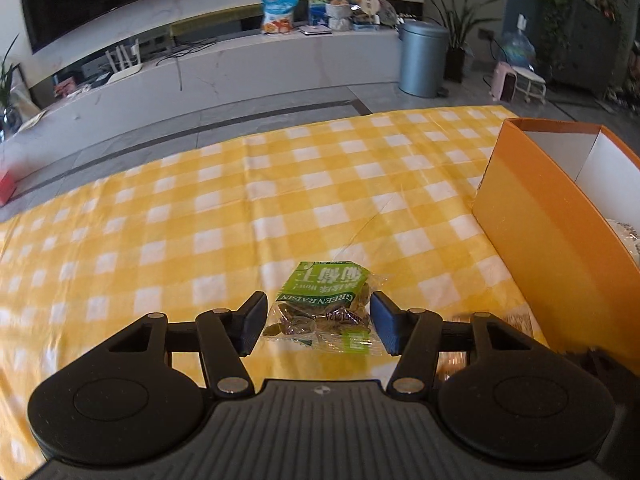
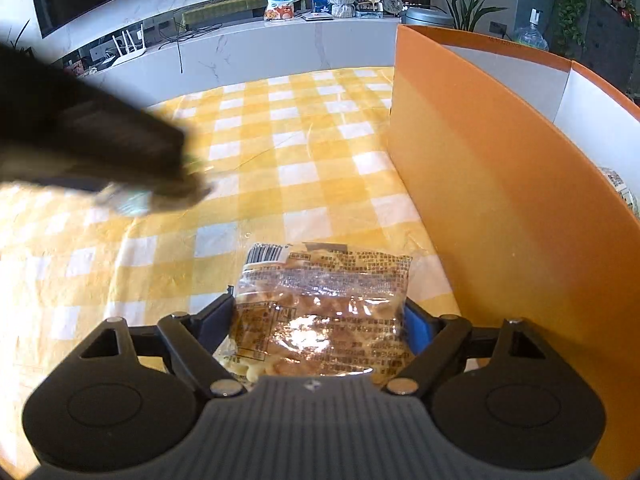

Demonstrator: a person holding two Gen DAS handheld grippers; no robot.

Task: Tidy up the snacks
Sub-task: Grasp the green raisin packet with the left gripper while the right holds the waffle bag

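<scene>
1. We see the left hand-held gripper (image 1: 318,326) with its blue-padded jaws part open on either side of a small green-and-clear crinkly plastic raisin packet (image 1: 325,312). The pads sit just beside the packet's edges, and we cannot tell whether they press it. No earlier view lets us speak of movement.
2. The packet lies at about 6 o'clock in the left wrist view, over the yellow-and-white checked tablecloth (image 1: 240,208) that covers the desk. We judge the jaws straddle it that way to catch its narrow sides.
3. The right hand-held gripper (image 2: 320,320) stands wide, closed on a larger clear glossy plastic snack bag with printed text and a barcode (image 2: 324,304). The bag fills the gap between the jaws and glares under the light.
4. A tall orange cardboard box with a white inside (image 2: 500,168) stands at 3 o'clock, just beside that bag. We judge it the place for the snacks, which explains why both packets are held near it.
5. Something pale already lies inside the box; what it is we cannot tell.
</scene>
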